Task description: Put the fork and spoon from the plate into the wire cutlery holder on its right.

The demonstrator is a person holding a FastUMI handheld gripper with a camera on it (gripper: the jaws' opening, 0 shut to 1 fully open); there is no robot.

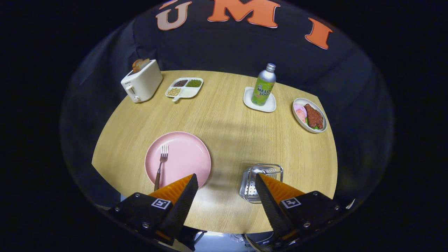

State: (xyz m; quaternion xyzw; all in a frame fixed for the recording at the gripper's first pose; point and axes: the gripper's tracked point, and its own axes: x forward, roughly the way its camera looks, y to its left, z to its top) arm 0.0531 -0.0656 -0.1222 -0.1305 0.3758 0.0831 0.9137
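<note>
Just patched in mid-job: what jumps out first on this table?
The pink plate just ahead of the open claw, with a fork lying on its left half. The wire cutlery holder stands to the plate's right, partly behind one finger. Farther back stands a green soda bottle on a white coaster.

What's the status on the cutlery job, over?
Gripper open, holding nothing. Fork on pink plate. Wire holder right of plate. Nothing between them.

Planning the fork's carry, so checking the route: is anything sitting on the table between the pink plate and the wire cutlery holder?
Nothing visible. Bare table separates the pink plate with the fork from the wire cutlery holder. The hand-held gripper is open and holds nothing.
</note>
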